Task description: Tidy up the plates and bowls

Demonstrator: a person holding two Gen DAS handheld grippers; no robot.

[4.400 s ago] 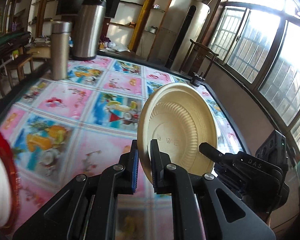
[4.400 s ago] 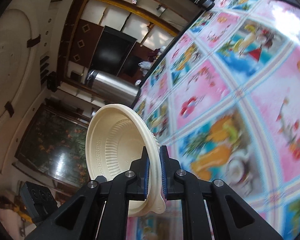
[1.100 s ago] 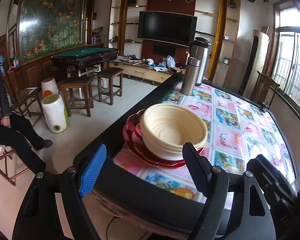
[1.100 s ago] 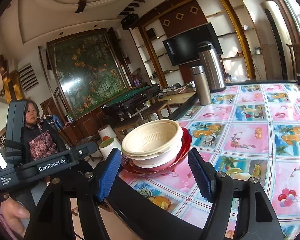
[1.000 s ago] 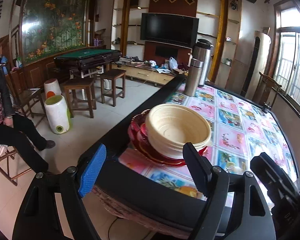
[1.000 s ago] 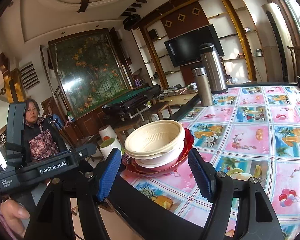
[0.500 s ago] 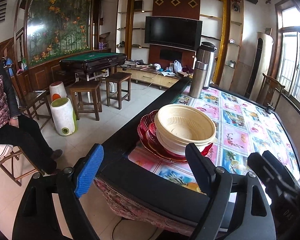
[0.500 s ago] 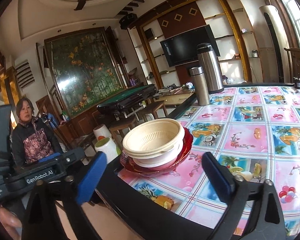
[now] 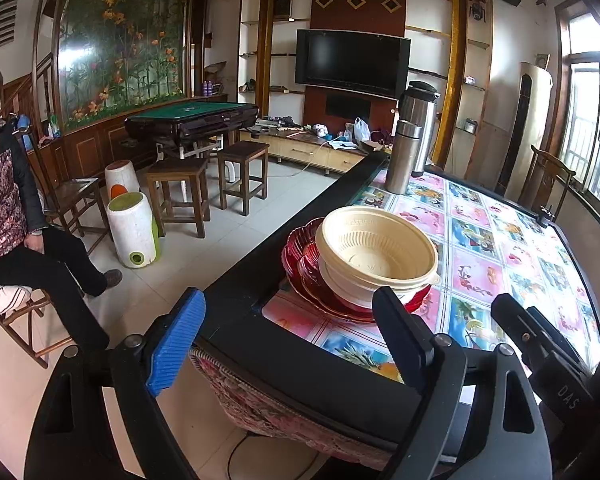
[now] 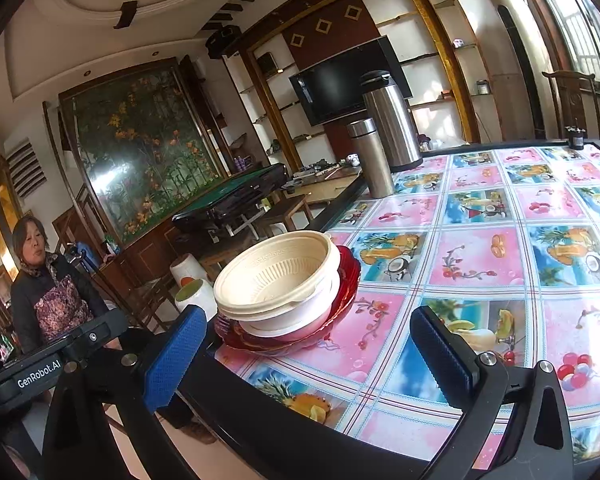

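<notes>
— What did your left camera show?

— My left gripper (image 9: 288,344) was spread wide with nothing between its fingers. Beyond it, near the table's (image 9: 260,276) dark corner edge, sat the stack: cream bowls (image 9: 376,252) nested on a white bowl (image 9: 346,286), all on red plates (image 9: 300,260). The stack lay ahead of the fingers and apart from them, a little right of the midline, closer to the right finger than to the blue-padded one. Farther along the table stood a flask (image 9: 400,158) just in front of a taller thermos (image 9: 418,124). My other gripper's body (image 9: 540,344) poked in at the right. A person (image 9: 12,200) sat on a chair at the far left.

— And the right camera?

— My right gripper (image 10: 312,356) was also wide open and empty. The bowls (image 10: 276,272) sat ahead on the plates (image 10: 350,276), left of centre, nearer the blue left pad and clear of both fingers. The plates rested on the patterned cloth (image 10: 476,256) at the table's near left corner. The flask (image 10: 370,158) and thermos (image 10: 392,120) stood well behind. My left gripper's body (image 10: 48,364) showed at the lower left, with the seated person (image 10: 48,288) behind it.
</notes>
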